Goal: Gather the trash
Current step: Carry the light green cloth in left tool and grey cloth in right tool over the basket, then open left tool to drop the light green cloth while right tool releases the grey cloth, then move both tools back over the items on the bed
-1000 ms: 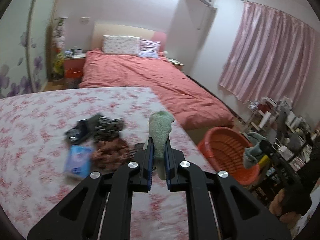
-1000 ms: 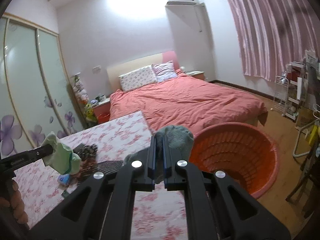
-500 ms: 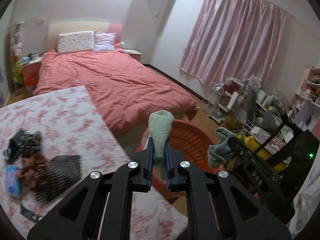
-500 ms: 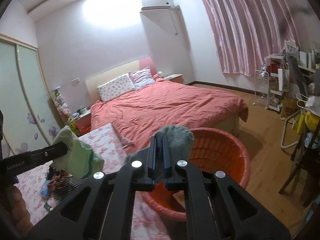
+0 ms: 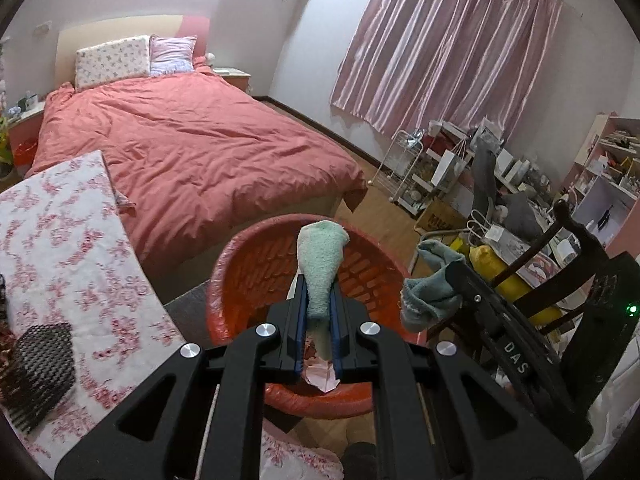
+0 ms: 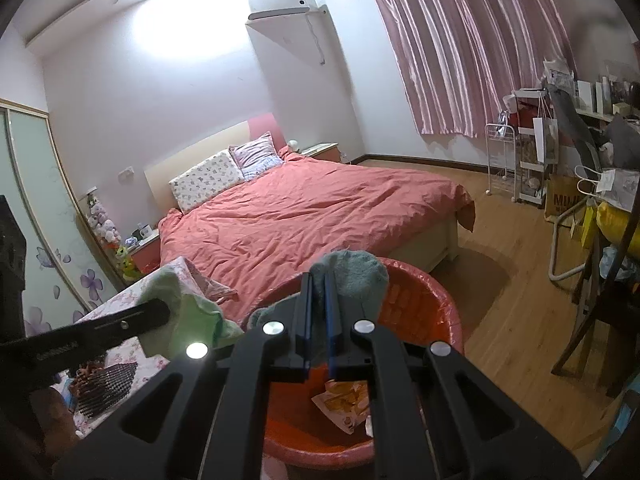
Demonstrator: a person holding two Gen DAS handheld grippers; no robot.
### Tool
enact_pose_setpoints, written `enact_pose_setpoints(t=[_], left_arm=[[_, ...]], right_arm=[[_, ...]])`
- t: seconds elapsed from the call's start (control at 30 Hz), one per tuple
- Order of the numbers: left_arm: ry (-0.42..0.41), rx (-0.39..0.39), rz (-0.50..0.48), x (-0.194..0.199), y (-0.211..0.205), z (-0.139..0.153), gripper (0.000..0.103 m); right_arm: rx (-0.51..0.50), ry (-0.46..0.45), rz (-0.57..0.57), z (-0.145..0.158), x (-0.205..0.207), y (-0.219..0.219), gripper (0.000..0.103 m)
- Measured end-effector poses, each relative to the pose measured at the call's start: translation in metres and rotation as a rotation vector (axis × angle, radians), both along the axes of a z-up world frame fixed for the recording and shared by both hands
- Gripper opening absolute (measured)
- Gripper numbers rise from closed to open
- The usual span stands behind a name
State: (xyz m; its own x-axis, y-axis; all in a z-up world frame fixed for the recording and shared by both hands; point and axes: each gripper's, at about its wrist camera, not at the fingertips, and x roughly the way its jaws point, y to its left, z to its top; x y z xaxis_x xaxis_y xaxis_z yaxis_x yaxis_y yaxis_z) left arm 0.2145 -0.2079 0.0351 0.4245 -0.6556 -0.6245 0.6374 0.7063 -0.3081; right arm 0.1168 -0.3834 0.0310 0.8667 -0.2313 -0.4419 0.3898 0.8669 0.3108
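You have both loads over the red plastic basket, which sits on the floor between the foot of the bed and the floral-covered bench, so the step in hand is the drop. Keep each tool well inside the rim before you let go, because soft cloth falls limp and can catch on the edge or drape over it. Your left tool is clamped on the pale green cloth, which stands up past the fingertips above the basket's far wall; tip it forward a little so the cloth slides off the pads instead of clinging. Your right tool is clamped on the grey-green cloth, with crumpled wrappers already lying on the basket floor below it. Release one side at a time so the two tools, now close together, do not knock. Compared with half a second ago, the basket fills more of both views and lies more directly beneath the tools, while the bench has slid off to the left, with only the black mesh piece and a few leftover bits showing there.
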Motion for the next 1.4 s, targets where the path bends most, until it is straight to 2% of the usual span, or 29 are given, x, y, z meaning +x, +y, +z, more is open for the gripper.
enact_pose_setpoints(t=[0.3,0.37,0.47,0.57,0.7,0.73,0.83,0.97,1.13,1.4], left_arm=[[0.061,0.046,-0.008,0.013,-0.019,-0.023,0.01],[0.08,0.059,-0.006,0.016,-0.022,-0.028,0.01],[0.109,0.071,0.004,0.02,-0.022,-0.034,0.013],[0.133,0.088,0.006,0.022,-0.022,-0.04,0.02],[0.133,0.104,0.031,0.021,-0.015,-0.04,0.034],[0.129,0.108,0.039,0.021,-0.013,-0.039,0.034],[0.115,0.122,0.057,0.019,-0.004,-0.037,0.035],[0.078,0.15,0.091,0.017,0.016,-0.033,0.043],[0.042,0.175,0.145,0.013,0.051,-0.028,0.048],[0.019,0.187,0.258,0.012,0.111,-0.024,0.049]], right_arm=[[0.035,0.016,0.01,-0.013,0.017,-0.019,0.007],[0.048,0.019,0.018,-0.015,0.021,-0.02,0.012],[0.072,0.024,0.026,-0.02,0.026,-0.025,0.013],[0.083,0.029,0.02,-0.023,0.027,-0.027,0.025],[0.074,0.036,0.004,-0.025,0.021,-0.024,0.03],[0.068,0.039,0.0,-0.024,0.019,-0.023,0.032],[0.047,0.045,-0.007,-0.021,0.015,-0.019,0.039],[0.012,0.047,0.003,-0.014,0.014,-0.008,0.047],[-0.023,0.051,0.046,-0.004,0.013,0.017,0.05],[-0.075,0.059,0.15,0.01,0.024,0.074,0.051]])
